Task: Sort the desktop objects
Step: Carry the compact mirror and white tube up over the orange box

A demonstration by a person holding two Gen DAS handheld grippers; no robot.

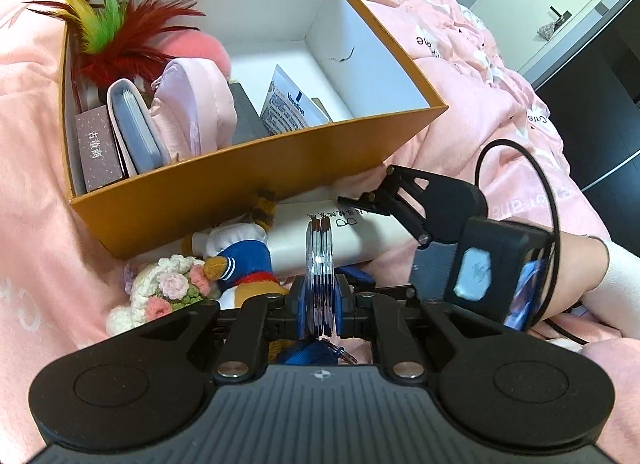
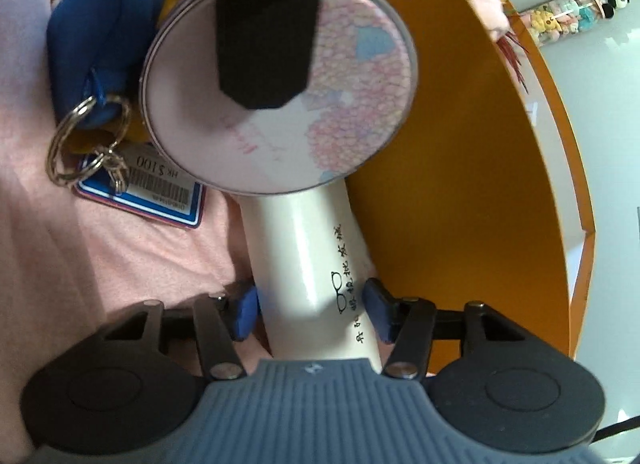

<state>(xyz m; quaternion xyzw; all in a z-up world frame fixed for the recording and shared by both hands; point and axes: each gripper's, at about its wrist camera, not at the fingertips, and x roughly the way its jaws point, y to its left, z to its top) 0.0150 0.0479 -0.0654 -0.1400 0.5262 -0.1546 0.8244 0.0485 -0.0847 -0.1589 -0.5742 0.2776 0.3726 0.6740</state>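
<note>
- Round mirror is clamped edge-on between the closed left gripper pads, orange box at 12 o'clock
- White case is straddled by the half-open right gripper, pads not seen touching it

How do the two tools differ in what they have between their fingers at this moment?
The left tool is shut on a thin round mirror, held edge-on and lifted off the bedding. The right tool is open, its pads either side of the white glasses case, which lies on the pink blanket against the orange box; contact is unclear. Both work just in front of that box.
</note>
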